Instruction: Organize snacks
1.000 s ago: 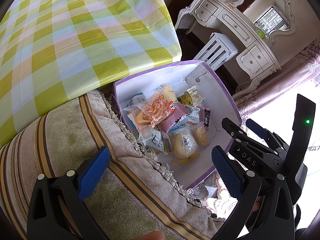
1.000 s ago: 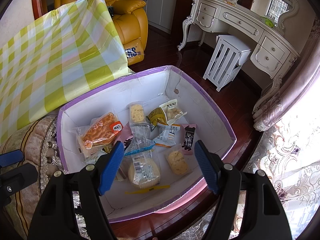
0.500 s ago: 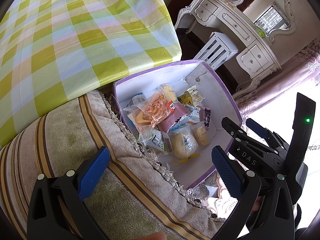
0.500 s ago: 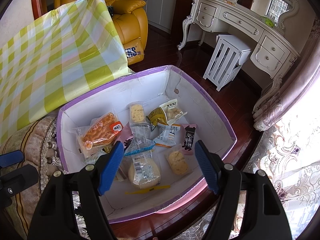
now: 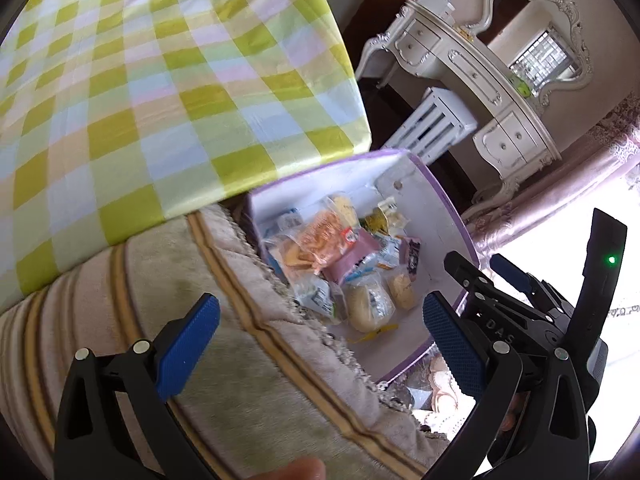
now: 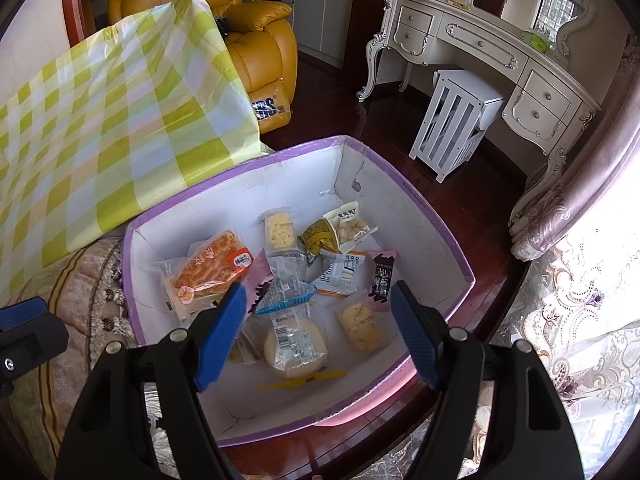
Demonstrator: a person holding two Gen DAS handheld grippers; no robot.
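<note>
Right wrist view: your right hand-held gripper [image 6: 316, 330] hovers empty, jaws opening, over the purple-rimmed white cardboard box [image 6: 424, 208]. Left hand-held gripper [image 5: 320, 344] wide, empty. Round bun packet [image 6: 294, 346], near centre: light, soft, slippery film; pinch across its width.

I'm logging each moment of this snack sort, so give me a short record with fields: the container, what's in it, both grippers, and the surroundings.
container: purple-rimmed white box, open on top
contents: loose wrapped snacks, including a long bread pack, a round bun and a pink chocolate bar
left gripper: open, empty, over a striped cushion
right gripper: jaws opening, empty, above the box
surroundings: checked cloth beside the box
</note>
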